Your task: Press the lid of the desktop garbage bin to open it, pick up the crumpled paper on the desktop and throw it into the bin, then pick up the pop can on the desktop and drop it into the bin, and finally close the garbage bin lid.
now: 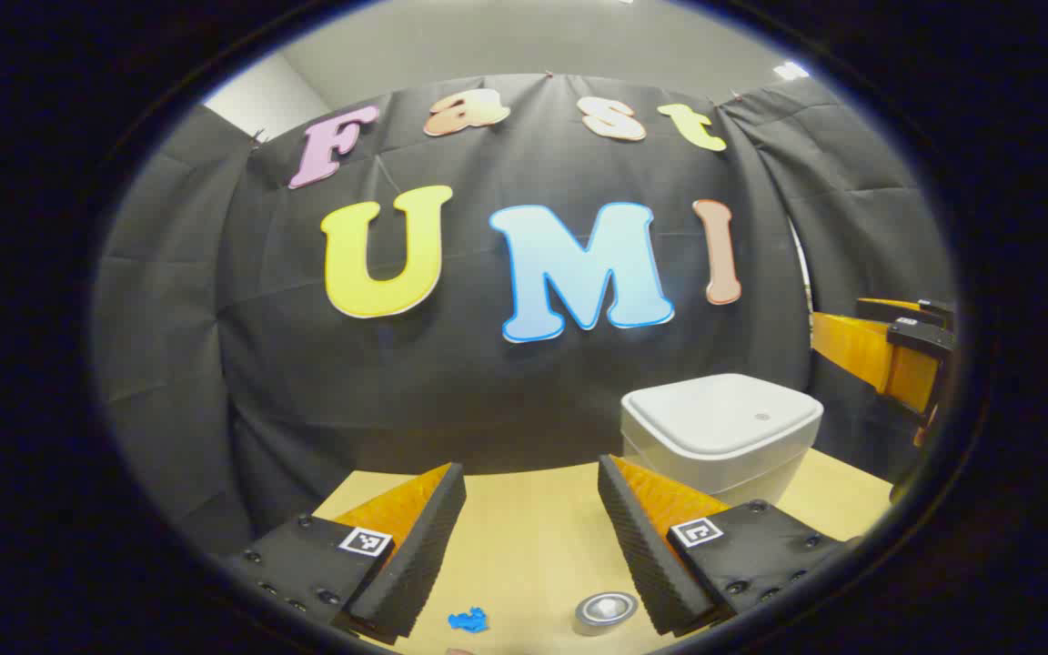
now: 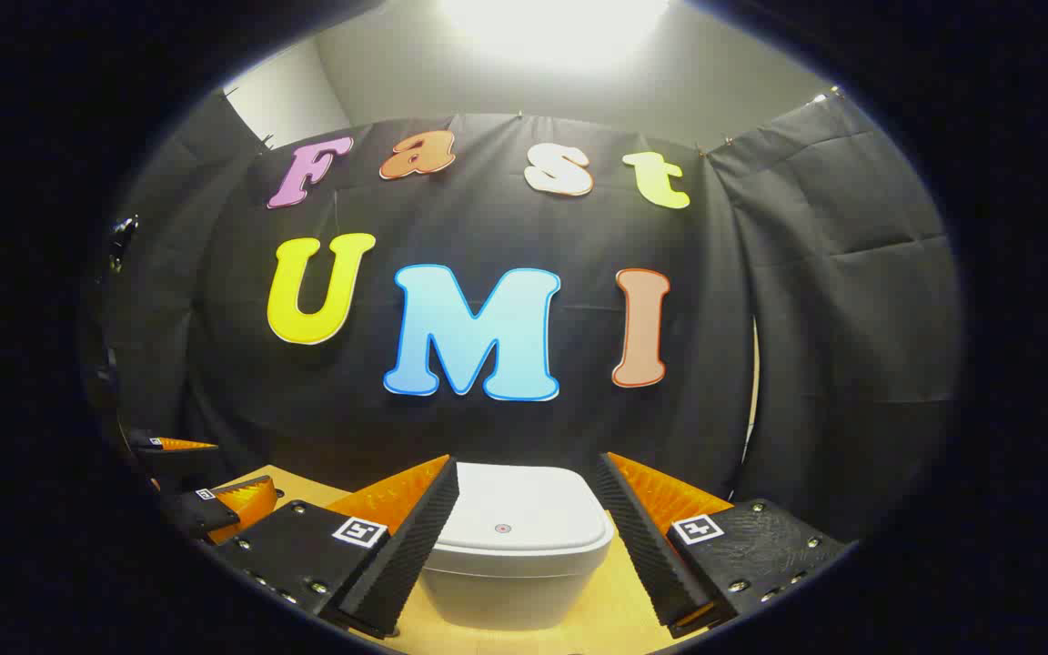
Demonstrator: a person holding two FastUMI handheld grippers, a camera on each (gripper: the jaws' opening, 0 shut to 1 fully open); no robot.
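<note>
Left gripper view: bin (image 1: 721, 435) stood lidded on table (image 1: 524, 546), right of left gripper (image 1: 531, 537); fingers apart, empty. Can (image 1: 605, 612) and blue scrap (image 1: 468, 620) lay near.

Right gripper view: right gripper (image 2: 524, 537) hovered, fingers apart, before closed bin (image 2: 513, 546).

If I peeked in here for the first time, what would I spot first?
Probably the white garbage bin with its lid shut, standing on the wooden desktop against the black cloth wall, right ahead of the right gripper, whose jaws stand open. Near the left gripper, also open, a small blue crumpled paper and the silvery top of a pop can sit on the desktop.
</note>
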